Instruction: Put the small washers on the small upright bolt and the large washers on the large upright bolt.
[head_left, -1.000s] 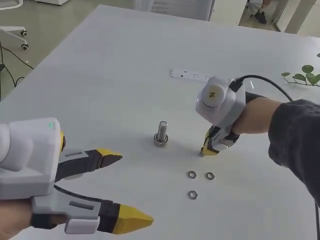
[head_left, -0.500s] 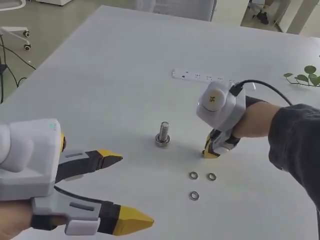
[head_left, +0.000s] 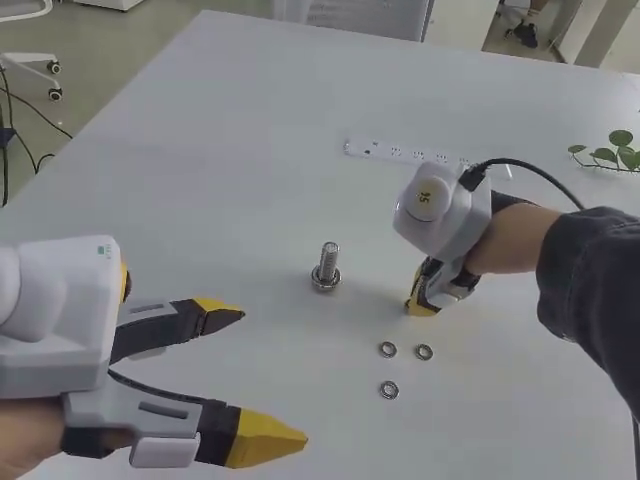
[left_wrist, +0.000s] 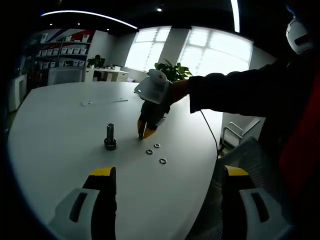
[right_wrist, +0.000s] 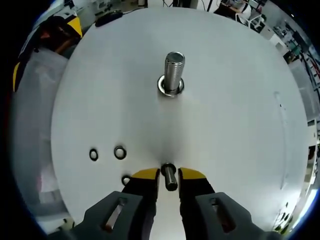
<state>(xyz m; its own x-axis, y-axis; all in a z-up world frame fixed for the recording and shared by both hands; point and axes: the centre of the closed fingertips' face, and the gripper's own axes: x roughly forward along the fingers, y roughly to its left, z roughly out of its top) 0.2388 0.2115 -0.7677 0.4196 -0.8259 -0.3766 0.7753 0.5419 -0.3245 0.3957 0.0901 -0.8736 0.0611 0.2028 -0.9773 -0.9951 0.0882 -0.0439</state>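
A large silver bolt (head_left: 325, 268) stands upright mid-table with washers stacked at its base (right_wrist: 171, 88). To its right, my right gripper (head_left: 421, 304) points down at the table. It is shut on a small dark bolt (right_wrist: 169, 176), which stands between its yellow fingertips. Three small washers (head_left: 387, 350) (head_left: 424, 352) (head_left: 389, 390) lie flat just in front of that gripper, also visible as rings (right_wrist: 120, 152) in the right gripper view. My left gripper (head_left: 268, 375) hovers at the near left, open and holding nothing, well short of the large bolt (left_wrist: 110, 136).
A white power strip (head_left: 400, 153) lies on the far side of the white table (head_left: 220, 150). Green plant leaves (head_left: 612, 148) show at the right edge. The person's dark sleeve (head_left: 590, 290) reaches in from the right.
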